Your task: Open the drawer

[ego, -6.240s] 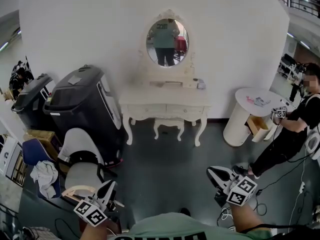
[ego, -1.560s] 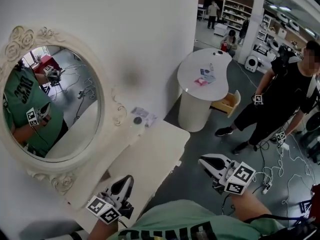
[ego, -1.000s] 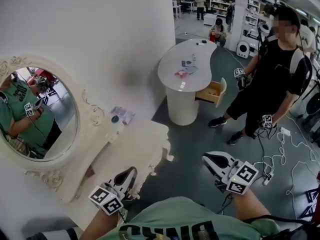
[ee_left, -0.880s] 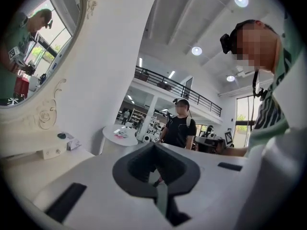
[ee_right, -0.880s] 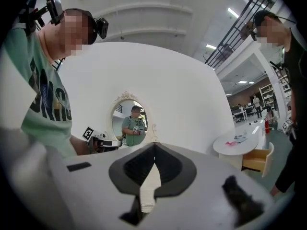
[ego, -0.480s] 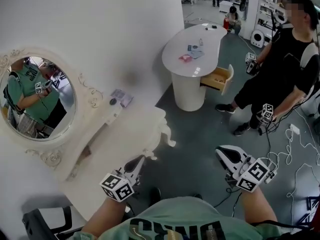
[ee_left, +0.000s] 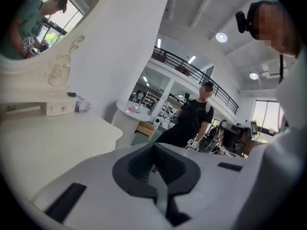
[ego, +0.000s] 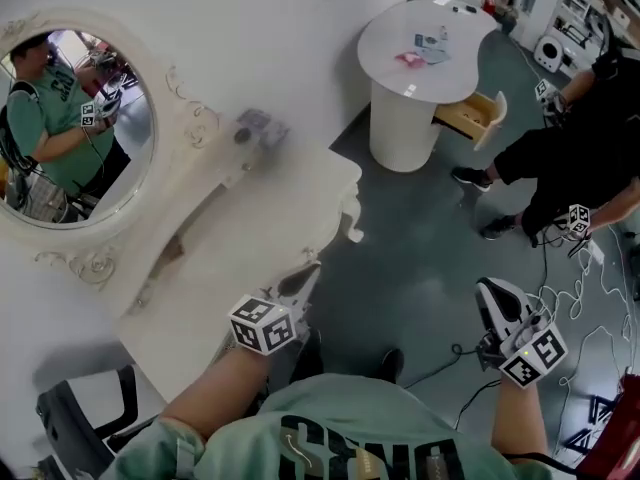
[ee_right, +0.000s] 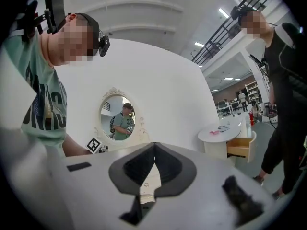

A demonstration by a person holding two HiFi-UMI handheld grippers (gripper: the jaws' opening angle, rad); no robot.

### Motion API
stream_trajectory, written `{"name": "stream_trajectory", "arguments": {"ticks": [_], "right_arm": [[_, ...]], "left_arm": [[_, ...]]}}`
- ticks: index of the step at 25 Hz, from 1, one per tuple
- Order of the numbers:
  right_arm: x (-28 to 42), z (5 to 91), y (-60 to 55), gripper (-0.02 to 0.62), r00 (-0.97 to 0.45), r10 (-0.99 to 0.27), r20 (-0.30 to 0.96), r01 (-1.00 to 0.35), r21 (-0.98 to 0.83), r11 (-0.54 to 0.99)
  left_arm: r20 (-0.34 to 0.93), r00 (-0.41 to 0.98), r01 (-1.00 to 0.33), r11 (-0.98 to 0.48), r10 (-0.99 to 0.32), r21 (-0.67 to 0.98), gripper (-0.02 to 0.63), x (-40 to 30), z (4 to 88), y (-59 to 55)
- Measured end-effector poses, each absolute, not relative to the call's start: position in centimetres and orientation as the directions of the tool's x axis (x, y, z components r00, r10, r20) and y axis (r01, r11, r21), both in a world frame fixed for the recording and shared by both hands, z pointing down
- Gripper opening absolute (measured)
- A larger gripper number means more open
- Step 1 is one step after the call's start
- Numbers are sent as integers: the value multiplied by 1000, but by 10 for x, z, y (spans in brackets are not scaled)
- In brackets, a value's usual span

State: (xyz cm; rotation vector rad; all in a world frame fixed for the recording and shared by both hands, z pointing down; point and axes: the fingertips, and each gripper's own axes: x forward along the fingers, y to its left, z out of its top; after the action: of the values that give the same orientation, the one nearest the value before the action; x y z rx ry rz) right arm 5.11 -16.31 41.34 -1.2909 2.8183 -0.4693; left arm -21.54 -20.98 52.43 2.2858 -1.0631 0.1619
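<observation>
One white dressing table stands at the left, bearing one oval mirror. One round pedestal table stands far right, with one wooden drawer pulled out. Two people show: the wearer, near, and one bystander, right. Two grippers sit near: the left gripper and the right gripper.

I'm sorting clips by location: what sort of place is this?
Probably a large indoor lab staged with home furniture: a white dressing table with an oval mirror, trailing cables, and a second person holding marker cubes.
</observation>
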Motion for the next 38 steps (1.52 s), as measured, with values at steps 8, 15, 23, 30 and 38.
{"name": "stream_trajectory", "arguments": {"ticks": [8,15,23,30,38], "right_arm": [[31,432,-182,12,-684,-720,120,-720,-276,637],[26,465,-185,12,-693,-707,140,-710,-303,636],[24,503,-177,12,-702,-688,185,-702,-340,625],[30,522,-175,12,-701,-682,211,-703,-364,610],[28,539,-172,12,-707,-671,225,-696,-393,601]], "left_arm": [[454,587,-787,-343,-670,512,-3,-236,612,-217],[575,476,-862,-225,-666,453,-3,-252,703,-226],[664,351,-929,-157,-661,335,96,-269,773,-250],[725,216,-972,-77,-653,220,160,-280,809,-270],[750,137,-977,34,-647,208,167,-288,828,-289]]}}
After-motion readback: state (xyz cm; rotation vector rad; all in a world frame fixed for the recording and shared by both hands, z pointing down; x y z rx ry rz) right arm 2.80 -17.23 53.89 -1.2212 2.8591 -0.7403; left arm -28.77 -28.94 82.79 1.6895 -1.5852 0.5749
